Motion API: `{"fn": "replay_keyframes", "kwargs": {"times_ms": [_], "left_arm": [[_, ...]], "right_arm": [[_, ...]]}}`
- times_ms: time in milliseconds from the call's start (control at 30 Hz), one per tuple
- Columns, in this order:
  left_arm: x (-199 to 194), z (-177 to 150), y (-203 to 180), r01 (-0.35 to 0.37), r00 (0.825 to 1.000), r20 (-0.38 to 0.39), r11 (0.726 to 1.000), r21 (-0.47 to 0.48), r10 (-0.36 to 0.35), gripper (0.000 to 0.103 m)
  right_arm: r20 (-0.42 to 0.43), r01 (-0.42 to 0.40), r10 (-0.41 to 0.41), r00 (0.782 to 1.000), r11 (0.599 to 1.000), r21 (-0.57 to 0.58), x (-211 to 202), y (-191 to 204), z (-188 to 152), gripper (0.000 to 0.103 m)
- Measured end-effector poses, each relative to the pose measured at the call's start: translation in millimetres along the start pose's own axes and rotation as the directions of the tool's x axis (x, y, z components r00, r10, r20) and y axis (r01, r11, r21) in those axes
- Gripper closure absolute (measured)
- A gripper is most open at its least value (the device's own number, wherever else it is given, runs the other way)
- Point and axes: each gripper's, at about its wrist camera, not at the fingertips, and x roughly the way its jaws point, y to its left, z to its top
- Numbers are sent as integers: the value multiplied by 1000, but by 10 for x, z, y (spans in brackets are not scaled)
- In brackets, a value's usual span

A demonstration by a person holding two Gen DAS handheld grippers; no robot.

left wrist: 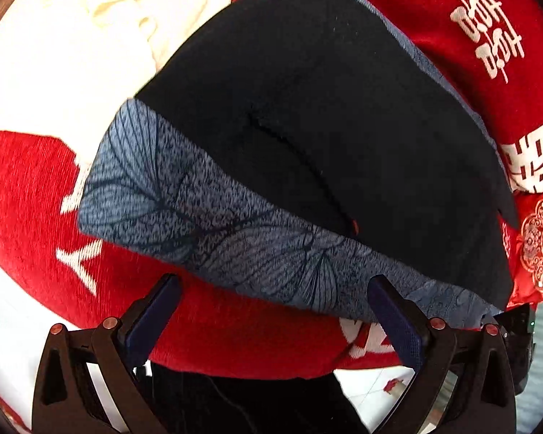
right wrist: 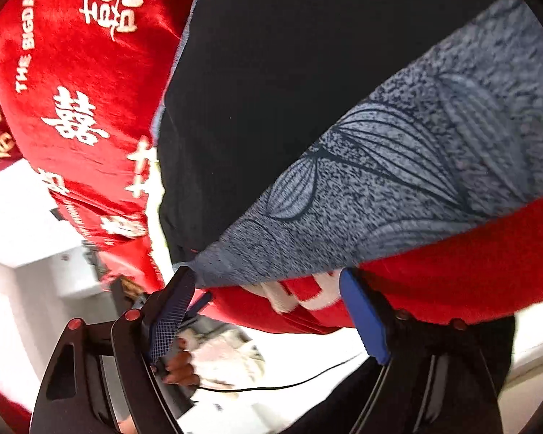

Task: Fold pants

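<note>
Pants (left wrist: 307,115) lie spread flat on a red blanket (left wrist: 29,195) with white lettering, filling the centre and upper right of the left wrist view. Dark navy body, with a blue-grey leaf-print band (left wrist: 206,217) along the edge nearest the camera. Looks like the hem or waistband edge, can't tell which.

Left tongs (left wrist: 275,314) sit at bottom centre, spread wide, nothing between the pads. The right pad overlaps the band's edge in the picture; contact unclear. The other pad is over bare red blanket. Likely lined up to grab the near edge for a fold, since that edge is the free one.

Right tongs (right wrist: 267,307) at bottom centre of the right wrist view are also spread, not pinching. One pad tip sits right at the band's corner (right wrist: 199,271), touching or just beside it; the other pad is over the red blanket, apart from the cloth. Reads as an approach to that corner, grip not yet made.

Only the left view shows the whole pants outline, a seam running down the dark panel, and cream fabric (left wrist: 101,7) at upper left. Only the right view shows the corner up close, a hand (right wrist: 181,365) in a pale glove under the tongs, a thin black cable (right wrist: 289,383), and blurred white furniture at lower left.
</note>
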Motion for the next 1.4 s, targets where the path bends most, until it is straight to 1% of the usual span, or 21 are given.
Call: {"fn": "replay_keyframes", "kwargs": {"times_ms": [100,167,267,367,433,467,533,567,600,633,667,700,733,800,867,967,1067,1233,1300,1333,1400], "left_arm": [[-64,60,-59,53,998,27,999,-7,-53,0],[-84,98,-92,94,995,37,995,-17,-93,0],[-12,189,-140,93,995,46,995,-31,-91,0],[-21,175,-195,82,995,69,995,-49,-79,0],[-35,158,-177,65,995,80,996,-64,-59,8],[-52,156,-170,65,995,82,995,-72,-59,9],[-55,163,-93,61,995,88,995,-81,-53,22],[-63,176,-83,56,995,86,995,-81,-49,25],[-72,186,-61,53,995,87,995,-81,-46,34],[-89,198,-43,42,996,86,996,-79,-35,47],[-99,216,-16,31,996,80,997,-74,-25,55],[-113,231,0,24,997,72,997,-74,-19,71],[-141,240,51,40,998,60,995,-89,-35,76],[-221,266,91,78,996,62,990,-121,-71,79],[-341,294,64,83,995,72,991,-109,-75,80],[-539,341,-49,96,992,95,991,-91,-87,80],[-749,450,-217,94,987,134,994,-62,-85,80],[-1003,889,-585,111,967,232,994,-16,-104,80],[-994,1131,-731,108,959,262,994,2,-105,80],[-959,1280,-813,102,955,279,995,14,-102,80],[-820,1614,-962,66,947,312,997,43,-76,80]], "right_arm": [[-7,-68,68,998,997,-22,66,59,30,18],[-11,-82,82,997,996,-24,108,53,41,18],[-15,-124,124,992,992,9,182,-35,53,18],[-3,-187,187,982,981,58,176,-91,86,18],[18,-214,213,977,973,81,116,-137,64,19],[30,-222,220,975,970,96,93,-165,50,19],[66,-245,238,969,959,145,27,-264,23,26],[77,-248,239,968,955,164,20,-294,35,30],[86,-232,219,972,953,194,14,-339,57,45],[85,-202,188,979,955,215,16,-366,77,72],[83,-178,163,983,958,224,24,-369,82,85],[82,-142,127,989,964,226,8,-337,90,96],[78,-100,86,993,975,198,-28,-228,88,96],[67,-36,29,997,992,117,-101,-16,89,96],[55,34,-34,998,999,5,-212,310,121,96],[48,70,-65,997,993,-95,-363,626,250,96],[41,102,-96,995,974,-204,-445,1037,486,96],[19,149,-152,988,932,-329,-428,1569,1103,95],[17,180,-187,982,915,-360,-342,1721,1392,93],[21,196,-204,979,903,-383,-267,1793,1618,92],[23,217,-227,974,889,-404,-140,1852,1897,92]]}}
